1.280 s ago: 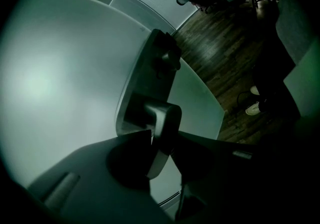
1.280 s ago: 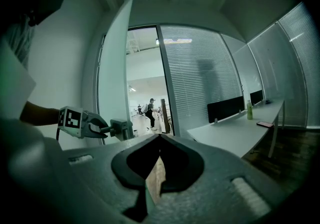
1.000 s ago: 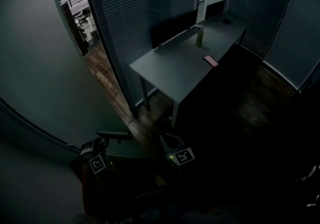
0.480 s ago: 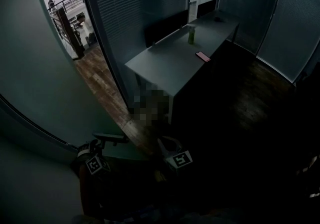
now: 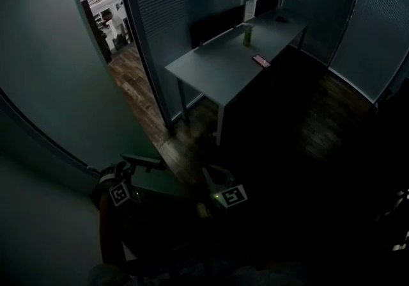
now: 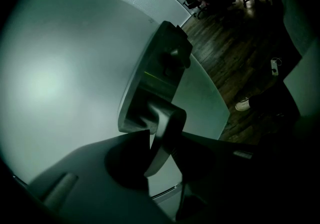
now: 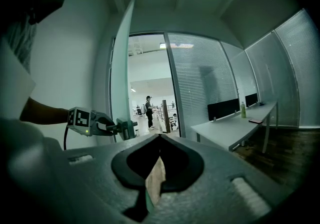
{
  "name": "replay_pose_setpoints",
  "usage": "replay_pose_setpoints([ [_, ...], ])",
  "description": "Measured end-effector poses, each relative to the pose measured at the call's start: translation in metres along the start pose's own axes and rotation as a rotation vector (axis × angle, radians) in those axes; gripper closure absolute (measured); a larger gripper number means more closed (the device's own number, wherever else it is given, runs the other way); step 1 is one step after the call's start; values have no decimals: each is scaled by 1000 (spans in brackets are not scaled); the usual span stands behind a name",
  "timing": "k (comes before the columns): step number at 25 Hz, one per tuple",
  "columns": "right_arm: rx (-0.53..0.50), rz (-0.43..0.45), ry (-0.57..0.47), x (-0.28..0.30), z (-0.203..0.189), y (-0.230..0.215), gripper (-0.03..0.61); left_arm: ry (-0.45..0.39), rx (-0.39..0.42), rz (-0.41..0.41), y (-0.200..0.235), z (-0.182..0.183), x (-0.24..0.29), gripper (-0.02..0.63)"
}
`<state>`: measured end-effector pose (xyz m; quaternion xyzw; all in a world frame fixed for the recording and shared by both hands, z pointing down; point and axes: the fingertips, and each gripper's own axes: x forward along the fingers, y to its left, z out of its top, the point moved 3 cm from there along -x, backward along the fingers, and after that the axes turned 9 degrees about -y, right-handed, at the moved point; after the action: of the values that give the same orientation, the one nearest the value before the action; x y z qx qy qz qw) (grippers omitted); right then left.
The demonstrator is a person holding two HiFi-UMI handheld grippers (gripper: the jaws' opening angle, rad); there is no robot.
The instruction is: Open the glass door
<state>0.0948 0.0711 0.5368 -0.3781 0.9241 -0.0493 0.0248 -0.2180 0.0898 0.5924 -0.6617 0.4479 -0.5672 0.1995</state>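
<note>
The frosted glass door stands partly swung into the dark room, and its edge shows against the bright doorway. My left gripper is at the door's metal lever handle below the lock plate, with the lever clamped between its jaws. The right gripper view shows the same hold from the side, with the left gripper on the handle. My right gripper hangs beside it, away from the door. Its jaws meet with nothing between them.
A white desk stands ahead with a green bottle and a pink phone on it. Glass walls with blinds enclose the room. A person stands beyond the doorway. A shoe shows on the wood floor.
The door has swung a little further from the frame, so the gap to the corridor looks wider. Both grippers have shifted sideways with it. The left gripper stays on the handle.
</note>
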Motion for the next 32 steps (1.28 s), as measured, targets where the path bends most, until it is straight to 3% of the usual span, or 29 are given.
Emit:
replay_pose_setpoints([
  [4,-10,6,-4,-21,1,22,577,-19,15,25,-12,-12,-8,488],
  [23,-32,-22,-3,-79,6,103,577,-100,33,-4,-38,-29,-53,486],
  [28,-26,-60,-4,-80,2,125,577,-144,65,22,-42,-34,-65,486],
  [32,-16,-108,-3,-79,2,135,575,-178,78,-21,-44,-28,-80,486],
])
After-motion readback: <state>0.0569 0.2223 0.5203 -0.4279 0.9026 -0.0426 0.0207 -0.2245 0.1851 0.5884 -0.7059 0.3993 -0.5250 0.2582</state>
